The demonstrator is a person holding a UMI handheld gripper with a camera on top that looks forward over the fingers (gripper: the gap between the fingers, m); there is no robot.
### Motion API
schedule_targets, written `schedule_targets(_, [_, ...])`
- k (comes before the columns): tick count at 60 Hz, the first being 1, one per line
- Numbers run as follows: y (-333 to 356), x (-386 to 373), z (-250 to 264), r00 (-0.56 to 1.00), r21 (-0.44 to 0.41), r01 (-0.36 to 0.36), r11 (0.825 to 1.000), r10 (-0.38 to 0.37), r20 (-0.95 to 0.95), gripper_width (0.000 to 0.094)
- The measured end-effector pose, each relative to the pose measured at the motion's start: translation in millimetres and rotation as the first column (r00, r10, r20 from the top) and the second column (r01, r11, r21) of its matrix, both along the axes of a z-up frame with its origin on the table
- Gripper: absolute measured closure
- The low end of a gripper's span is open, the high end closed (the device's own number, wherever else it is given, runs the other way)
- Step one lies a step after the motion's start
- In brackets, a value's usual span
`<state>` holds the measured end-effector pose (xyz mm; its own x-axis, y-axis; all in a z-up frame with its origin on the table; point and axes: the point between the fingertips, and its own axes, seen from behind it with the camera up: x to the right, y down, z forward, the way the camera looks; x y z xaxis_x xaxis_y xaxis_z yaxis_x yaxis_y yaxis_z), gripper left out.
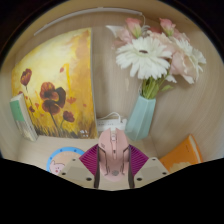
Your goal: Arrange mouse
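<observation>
A pale pink computer mouse sits lengthwise between my two fingers, its nose pointing away from me. My gripper is shut on the mouse, and the magenta pads press against both of its sides. The mouse appears lifted over the pale tabletop, though its underside is hidden.
Straight ahead stands a light blue vase of pink and white flowers. A yellow painting with red poppies leans at the left. A blue-rimmed round object lies beside the left finger, an orange object beside the right.
</observation>
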<state>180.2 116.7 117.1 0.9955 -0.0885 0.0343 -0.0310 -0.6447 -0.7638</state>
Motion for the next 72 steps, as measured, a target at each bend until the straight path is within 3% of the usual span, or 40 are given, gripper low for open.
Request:
schedule_targets(8, [9.5,-43.6,75.8,0.999,0.121,-0.021,0.992,0.018,0.032,0.0538])
schedule_targets(16, [5.4,-109.3,97.5,0.996,0.16,-0.084,0.984,0.08,0.031,0.0537])
schedule_targets(22, [-0.6,-143.5,61.7,0.993,0.115,-0.109,0.987,0.103,0.056,0.054])
schedule_targets(27, [-9.8,-159.5,6.6,0.994,0.025,-0.103,0.994,0.102,0.035,0.054])
schedule_targets(36, [-25.7,-162.9,-75.1,0.997,-0.093,-0.082,0.992,0.083,0.002,0.054])
schedule_targets(48, [-36.2,-156.2,-127.6,0.998,-0.174,-0.068,0.982,0.067,-0.013,0.0537])
schedule_targets(54, [-35.3,-155.5,-127.8,0.998,-0.163,-0.06,0.985,0.059,-0.013,0.0536])
schedule_targets(63, [-33.9,-155.7,-127.6,0.998,-0.16,-0.064,0.985,0.062,-0.017,0.0422])
schedule_targets(69, [-36.0,-151.5,-120.1,0.998,-0.175,-0.059,0.983,0.058,-0.013,0.0239])
schedule_targets(72, [-35.7,-148.2,-101.3,0.998,-0.148,-0.055,0.987,0.055,0.002,0.0234])
